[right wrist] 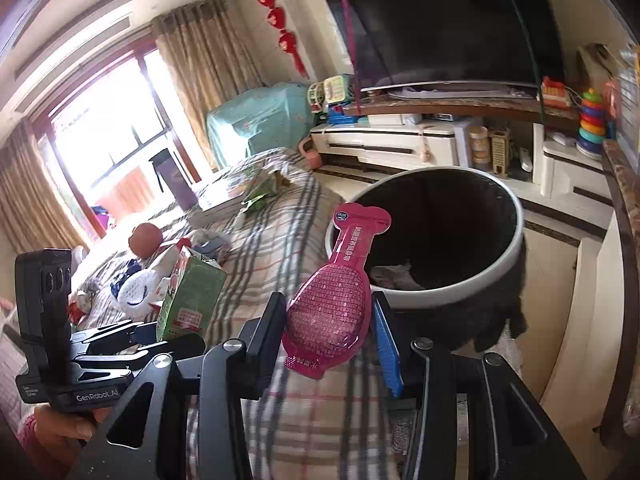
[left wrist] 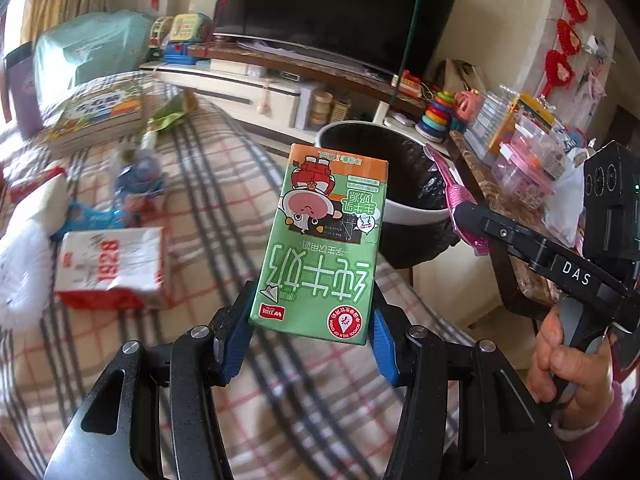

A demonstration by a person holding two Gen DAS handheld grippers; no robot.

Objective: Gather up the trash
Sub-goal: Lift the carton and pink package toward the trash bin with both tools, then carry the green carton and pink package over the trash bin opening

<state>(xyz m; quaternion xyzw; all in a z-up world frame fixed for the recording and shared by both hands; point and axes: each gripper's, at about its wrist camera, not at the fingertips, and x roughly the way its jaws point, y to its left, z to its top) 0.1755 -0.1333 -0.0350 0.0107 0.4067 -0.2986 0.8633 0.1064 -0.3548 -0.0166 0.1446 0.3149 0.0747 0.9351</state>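
Milk carton [left wrist: 320,240], green, printed upside down, is clamped at its lower end between the blue pads of the left gripper [left wrist: 310,334] in the left wrist view. It is held above the plaid bedspread [left wrist: 224,184], with the black-lined trash bin [left wrist: 404,208] just behind it. The right gripper [left wrist: 470,220] is seen at the right edge, closed on a pink sachet [left wrist: 452,196] over the bin's rim; a hand [left wrist: 572,364] is wrapped around its handle. A red-and-white tissue pack [left wrist: 114,266], blue wrappers [left wrist: 132,188] and stacked books [left wrist: 100,116] are left on the bed.

In the right wrist view, the pink sachet [right wrist: 332,304] is pinched upright between the right gripper's [right wrist: 328,334] fingers, neck upward, in front of the trash bin [right wrist: 508,264]; paper scrap is seen inside the bin. The left gripper [right wrist: 140,336] is seen at left, closed on the milk carton [right wrist: 188,300] above the bedspread [right wrist: 280,216]. A television [right wrist: 444,24] is seen behind.
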